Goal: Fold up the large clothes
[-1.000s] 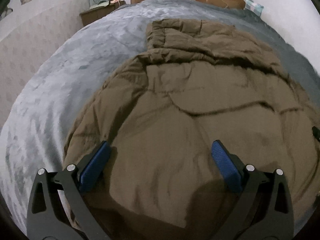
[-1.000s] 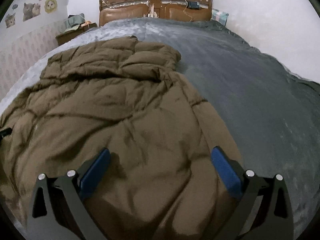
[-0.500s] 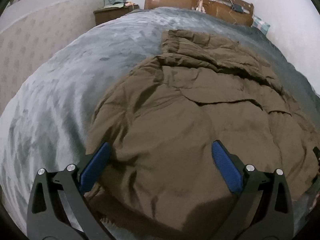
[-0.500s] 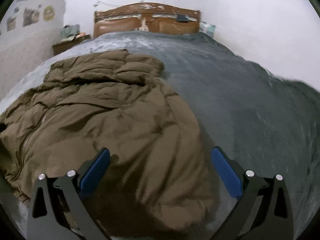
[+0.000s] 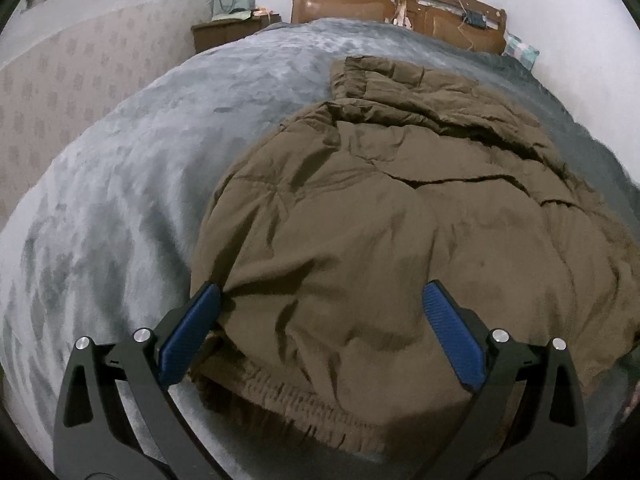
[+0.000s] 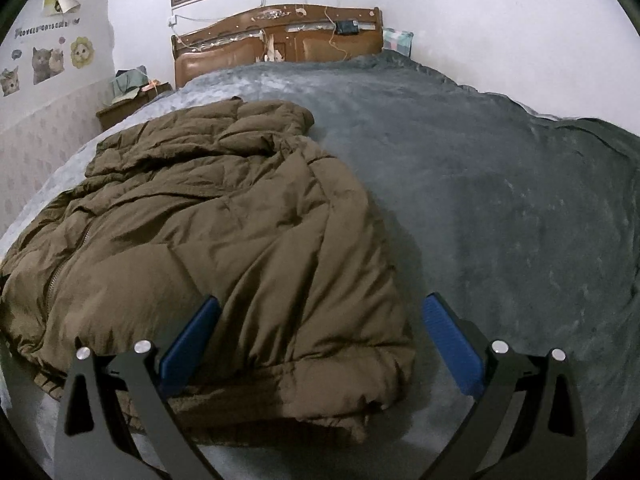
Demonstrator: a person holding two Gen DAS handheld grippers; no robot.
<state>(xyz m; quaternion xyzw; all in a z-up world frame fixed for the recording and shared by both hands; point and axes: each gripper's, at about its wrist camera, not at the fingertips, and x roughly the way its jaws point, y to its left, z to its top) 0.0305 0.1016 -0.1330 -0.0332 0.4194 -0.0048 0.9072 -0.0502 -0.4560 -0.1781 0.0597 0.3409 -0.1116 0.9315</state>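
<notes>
Both hand-held grippers, left [image 5: 320, 320] and right [image 6: 320, 324], hover spread-wide and empty over the puffy jacket [image 5: 400, 220], hem at 6 o'clock; slippery padding may spring unfolded.

matt brown quilted cloth jacket [image 5: 400, 232] with a metal zip; plush grey blanket [image 6: 500, 200], faintly shiny; glossy wooden headboard [image 6: 280, 36] at 12 o'clock; ribbed blue pads [image 5: 454, 336] on matt black tongs.

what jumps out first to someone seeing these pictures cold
A big brown puffer jacket sprawls rumpled on a grey plush blanket covering the bed, its elastic hem nearest the cameras. The left gripper and right gripper hang open over that near edge, blue pads wide apart. Behind, a worn wooden headboard stands against the white wall.
</notes>
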